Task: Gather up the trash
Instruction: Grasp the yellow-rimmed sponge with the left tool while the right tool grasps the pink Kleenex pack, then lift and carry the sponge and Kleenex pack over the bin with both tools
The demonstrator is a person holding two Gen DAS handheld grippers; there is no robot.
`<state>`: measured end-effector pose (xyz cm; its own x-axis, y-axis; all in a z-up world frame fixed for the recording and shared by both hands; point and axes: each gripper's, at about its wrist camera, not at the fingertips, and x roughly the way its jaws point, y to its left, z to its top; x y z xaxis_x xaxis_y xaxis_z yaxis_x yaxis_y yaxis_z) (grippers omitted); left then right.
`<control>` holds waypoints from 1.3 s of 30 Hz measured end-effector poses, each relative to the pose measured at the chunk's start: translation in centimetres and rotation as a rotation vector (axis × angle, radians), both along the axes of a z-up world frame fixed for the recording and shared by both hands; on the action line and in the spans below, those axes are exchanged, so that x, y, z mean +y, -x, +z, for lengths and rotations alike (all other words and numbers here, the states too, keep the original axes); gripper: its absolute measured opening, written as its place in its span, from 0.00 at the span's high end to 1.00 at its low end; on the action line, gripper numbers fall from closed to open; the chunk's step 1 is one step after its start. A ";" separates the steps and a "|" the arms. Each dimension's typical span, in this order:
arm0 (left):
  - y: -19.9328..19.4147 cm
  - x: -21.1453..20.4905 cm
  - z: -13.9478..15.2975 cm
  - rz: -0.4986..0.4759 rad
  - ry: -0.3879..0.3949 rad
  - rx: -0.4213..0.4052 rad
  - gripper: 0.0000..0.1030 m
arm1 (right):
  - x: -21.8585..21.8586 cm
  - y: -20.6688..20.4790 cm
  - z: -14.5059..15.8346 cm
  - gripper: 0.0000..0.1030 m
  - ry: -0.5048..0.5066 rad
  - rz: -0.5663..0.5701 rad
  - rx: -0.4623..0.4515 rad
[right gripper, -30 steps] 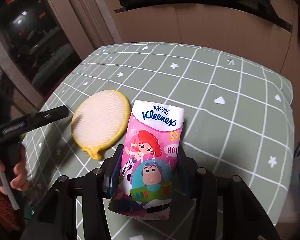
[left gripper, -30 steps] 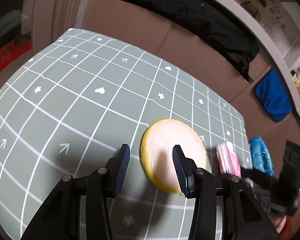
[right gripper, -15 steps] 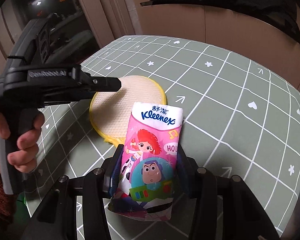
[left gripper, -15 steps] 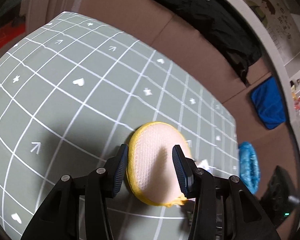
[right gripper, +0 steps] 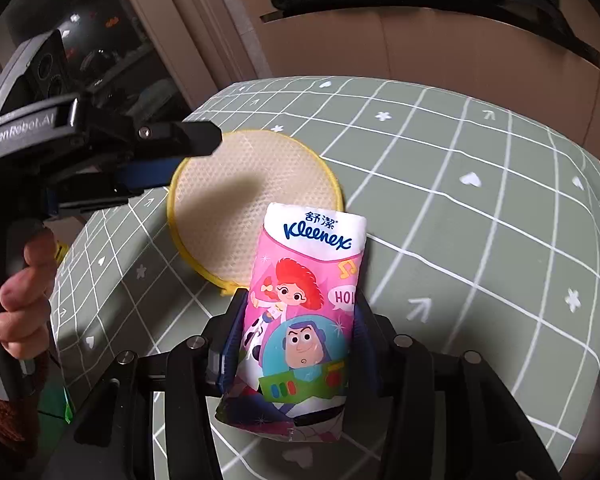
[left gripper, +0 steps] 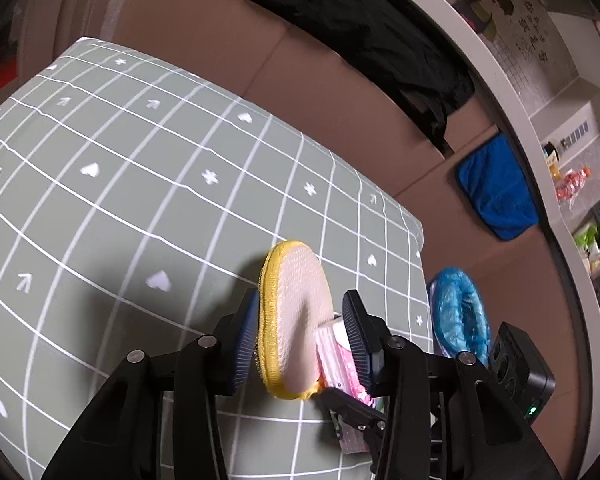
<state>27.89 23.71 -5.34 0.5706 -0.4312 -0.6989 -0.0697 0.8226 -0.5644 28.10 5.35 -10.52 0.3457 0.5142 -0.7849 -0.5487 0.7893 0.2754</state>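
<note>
Two items in play: tissue pack (right gripper: 304, 320) clamped in right gripper (right gripper: 300, 336) jaws, round pad (left gripper: 294, 320) between closing left gripper (left gripper: 300, 340) jaws, tilted off tabletop (left gripper: 140, 200); no bin seen, drop-off remaining.

The tablecloth (right gripper: 480, 208) is sage green with a white grid, hearts, arrows and flowers. Centre frame, the round pad (right gripper: 244, 196) is pale peach mesh edged in yellow. The tissue pack (right gripper: 304, 312) is pink with a white top (blue lettering, cartoon figures). At right, a bright blue cloth (left gripper: 496, 188).
</note>
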 end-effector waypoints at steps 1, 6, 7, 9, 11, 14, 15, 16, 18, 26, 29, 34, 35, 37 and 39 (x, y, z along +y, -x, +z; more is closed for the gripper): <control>0.0 -0.5 0.0 -0.009 -0.001 0.002 0.64 | -0.3 0.0 0.0 0.56 -0.006 -0.005 0.001; 0.1 -2.3 0.5 -0.037 -0.016 -0.013 0.82 | -1.8 0.3 -0.2 0.56 -0.032 -0.029 0.012; 0.2 -2.9 0.9 -0.046 -0.037 -0.028 0.84 | -2.0 0.3 -0.2 0.56 -0.034 -0.033 0.012; 0.4 -3.9 1.5 -0.063 -0.073 -0.050 0.87 | -2.5 0.4 -0.1 0.56 -0.040 -0.043 0.011; 0.5 -4.6 1.9 -0.074 -0.091 -0.061 0.87 | -3.1 0.5 0.0 0.56 -0.041 -0.056 0.001; 0.6 -5.8 2.4 -0.100 -0.104 -0.074 0.87 | -4.1 0.6 0.2 0.56 -0.010 -0.098 -0.029; 0.6 -6.2 2.5 -0.106 -0.103 -0.074 0.87 | -4.5 0.5 0.1 0.56 -0.004 -0.112 -0.030; 0.5 -6.6 2.5 -0.113 -0.099 -0.072 0.86 | -5.0 0.4 0.1 0.56 -0.008 -0.121 -0.023; 0.3 -7.3 2.6 -0.124 -0.101 -0.067 0.85 | -5.9 0.2 -0.1 0.56 -0.034 -0.131 -0.001; -0.6 -10.3 2.7 -0.168 -0.145 -0.056 0.82 | -7.3 0.7 -0.4 0.56 -0.063 -0.142 0.004; -1.0 -11.0 2.3 -0.161 -0.207 -0.043 0.82 | -8.0 1.0 -0.4 0.56 -0.057 -0.150 -0.006; -1.0 -11.5 1.0 -0.152 -0.248 -0.043 0.83 | -8.8 1.1 -0.3 0.56 -0.045 -0.174 -0.018; -0.9 -11.6 0.9 -0.152 -0.258 -0.048 0.83 | -9.1 1.2 -0.3 0.56 -0.043 -0.178 -0.019; -0.7 -11.9 0.5 -0.147 -0.291 -0.062 0.85 | -9.4 1.2 -0.2 0.56 -0.041 -0.185 -0.021; -0.3 -11.8 0.5 -0.129 -0.293 -0.074 0.86 | -9.6 1.1 0.0 0.56 -0.033 -0.186 -0.029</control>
